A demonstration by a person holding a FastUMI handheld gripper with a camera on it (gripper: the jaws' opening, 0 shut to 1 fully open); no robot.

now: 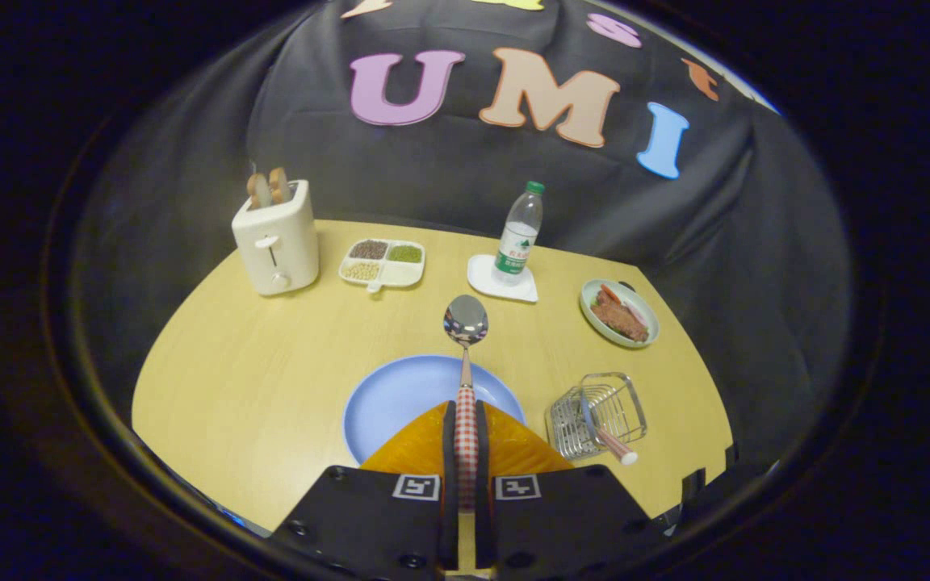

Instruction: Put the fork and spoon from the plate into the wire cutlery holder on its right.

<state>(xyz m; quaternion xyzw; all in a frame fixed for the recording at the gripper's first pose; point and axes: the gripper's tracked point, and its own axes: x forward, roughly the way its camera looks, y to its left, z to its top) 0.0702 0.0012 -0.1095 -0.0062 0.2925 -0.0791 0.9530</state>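
My gripper [466, 420] is shut on the red-and-white checked handle of the spoon [465, 323], both fingers pressing on it. The spoon points straight ahead, its shiny bowl lifted above the far rim of the blue plate [400, 395]. The plate lies on the table just below and ahead of the fingers. The wire cutlery holder [598, 413] stands to the right of the plate. A piece of cutlery with a pink handle [614, 444] leans inside it, handle end up; I cannot tell its head through the wires.
On the yellow table's [231, 379] far side stand a white toaster [277, 242] with bread, a divided dish of beans [383, 263], a water bottle [520, 234] on a white coaster, and a green plate of food [618, 313] beyond the holder.
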